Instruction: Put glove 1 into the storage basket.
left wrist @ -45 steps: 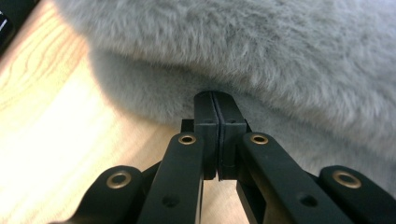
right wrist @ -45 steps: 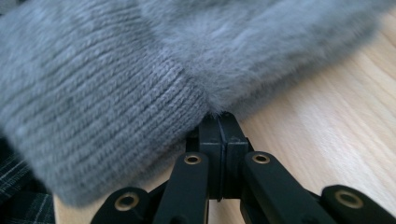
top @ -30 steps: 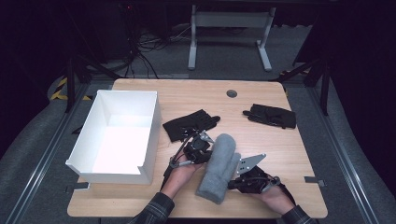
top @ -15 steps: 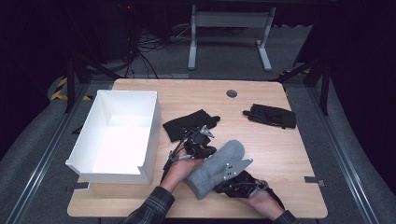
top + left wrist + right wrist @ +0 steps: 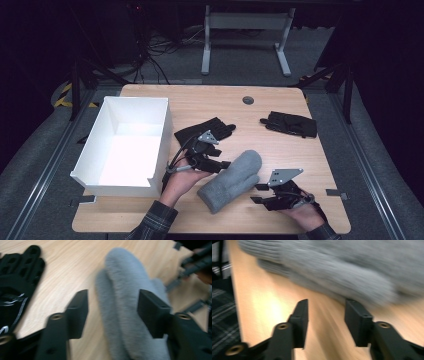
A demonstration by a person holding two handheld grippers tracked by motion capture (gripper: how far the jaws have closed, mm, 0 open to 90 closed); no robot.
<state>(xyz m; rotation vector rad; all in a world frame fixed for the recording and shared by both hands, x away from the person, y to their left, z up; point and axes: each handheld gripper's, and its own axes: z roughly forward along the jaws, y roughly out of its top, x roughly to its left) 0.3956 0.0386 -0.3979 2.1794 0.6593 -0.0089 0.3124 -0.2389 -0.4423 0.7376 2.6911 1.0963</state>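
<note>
A grey mitten [image 5: 232, 179] lies flat on the wooden table [image 5: 200, 102], slanting from near-left to far-right. My left gripper [image 5: 222, 164] stands open at the mitten's left side. In the left gripper view [image 5: 113, 302] the mitten [image 5: 125, 290] runs between the spread jaws, with a gap on the left. My right gripper [image 5: 257, 193] is open just right of the mitten's cuff end, and its jaws [image 5: 327, 308] hold nothing. The blurred mitten [image 5: 324, 267] lies just beyond them.
A white open box [image 5: 95, 150] stands at the table's left. One black glove [image 5: 202, 131] lies behind my left gripper and shows as a black glove [image 5: 17, 277] in its view. Another black glove [image 5: 291, 124] lies at the far right. A plaid sleeve [image 5: 223, 322] is at the near edge.
The mitten, held up between both grippers a second ago, has tipped over and now lies on the table. My right gripper has let go and drawn back to the right.
</note>
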